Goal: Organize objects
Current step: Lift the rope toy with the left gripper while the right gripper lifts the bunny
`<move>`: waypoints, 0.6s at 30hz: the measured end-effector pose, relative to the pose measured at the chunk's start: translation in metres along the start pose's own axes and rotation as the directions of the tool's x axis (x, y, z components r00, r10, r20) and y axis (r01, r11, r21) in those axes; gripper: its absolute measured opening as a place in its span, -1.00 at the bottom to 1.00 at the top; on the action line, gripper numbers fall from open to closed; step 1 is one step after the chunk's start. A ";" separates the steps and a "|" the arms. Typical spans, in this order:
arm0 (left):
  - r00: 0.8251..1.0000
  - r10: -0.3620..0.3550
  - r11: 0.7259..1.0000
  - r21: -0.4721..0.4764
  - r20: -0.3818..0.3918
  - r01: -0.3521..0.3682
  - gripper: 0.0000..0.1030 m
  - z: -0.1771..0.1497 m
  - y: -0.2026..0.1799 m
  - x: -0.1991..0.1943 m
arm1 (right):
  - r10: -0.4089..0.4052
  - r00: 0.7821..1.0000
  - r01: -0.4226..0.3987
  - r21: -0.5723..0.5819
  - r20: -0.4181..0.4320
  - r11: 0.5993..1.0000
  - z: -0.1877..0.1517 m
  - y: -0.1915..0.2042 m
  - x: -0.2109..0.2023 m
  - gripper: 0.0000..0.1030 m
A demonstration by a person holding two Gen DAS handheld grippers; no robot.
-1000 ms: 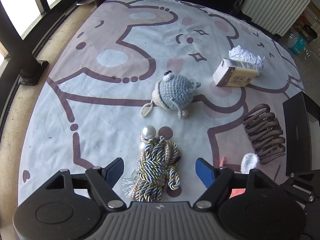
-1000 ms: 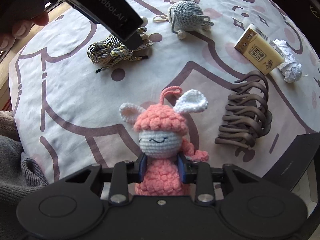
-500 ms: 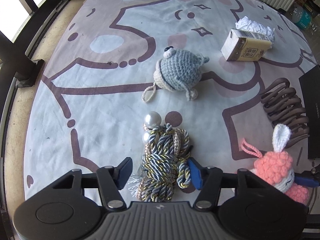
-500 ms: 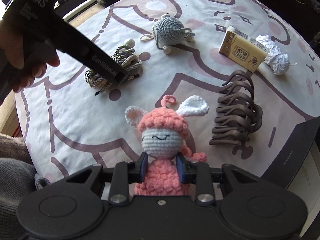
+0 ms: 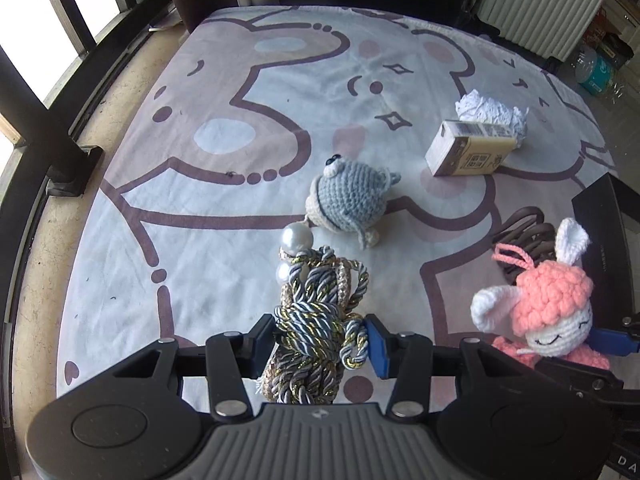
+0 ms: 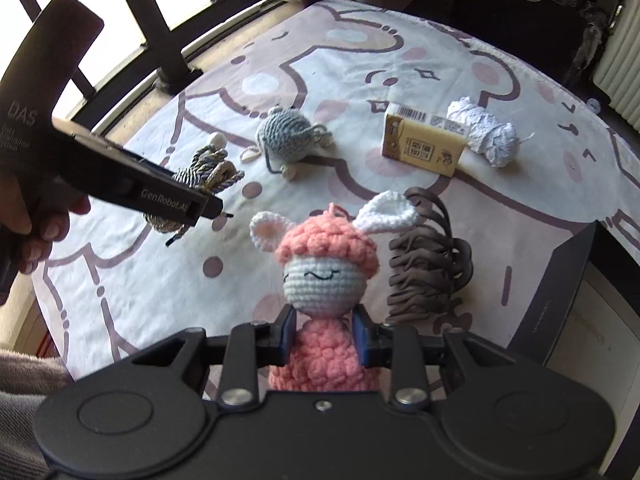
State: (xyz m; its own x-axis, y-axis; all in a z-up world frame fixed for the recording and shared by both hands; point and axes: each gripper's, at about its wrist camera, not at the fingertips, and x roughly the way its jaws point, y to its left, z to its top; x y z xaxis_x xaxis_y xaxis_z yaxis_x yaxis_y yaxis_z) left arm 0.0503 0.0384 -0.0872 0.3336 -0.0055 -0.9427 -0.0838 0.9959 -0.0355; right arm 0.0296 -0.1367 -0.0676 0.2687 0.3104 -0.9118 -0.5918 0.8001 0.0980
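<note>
My left fingers (image 5: 320,334): clenched on the braided cord bundle (image 5: 316,344). My right fingers (image 6: 324,336): grasping the pink crochet doll (image 6: 324,280).

From the left wrist, the pink crocheted bunny doll (image 5: 548,312) at four o'clock covers most of the brown plastic claw hair clip (image 5: 528,236). The yellow carton's (image 6: 424,144) print is too small to read.
</note>
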 end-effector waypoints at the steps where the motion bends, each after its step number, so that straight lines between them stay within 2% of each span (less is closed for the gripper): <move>1: 1.000 -0.005 1.000 -0.003 0.011 0.005 -0.05 0.001 -0.001 -0.004 | -0.005 1.000 0.005 0.015 0.014 1.000 0.001 -0.001 -0.003 -0.41; 9: 0.994 -0.036 0.999 -0.008 0.100 0.037 -0.05 0.002 -0.008 -0.037 | -0.071 0.991 0.059 0.102 0.112 0.993 0.001 -0.011 -0.029 -0.40; 18: 0.981 -0.061 0.998 -0.014 0.185 0.064 -0.05 0.001 -0.012 -0.067 | -0.135 0.968 0.087 0.221 0.212 0.971 0.001 -0.022 -0.062 -0.40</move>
State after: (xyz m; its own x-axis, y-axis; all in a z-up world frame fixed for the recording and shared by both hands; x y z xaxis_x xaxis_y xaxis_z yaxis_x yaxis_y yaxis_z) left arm 0.0296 0.0272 -0.0230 0.5060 -0.0490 -0.8611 -0.0749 0.9921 -0.1005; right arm 0.0265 -0.1729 -0.0127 0.5015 0.3013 -0.8110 -0.3837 0.9176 0.1036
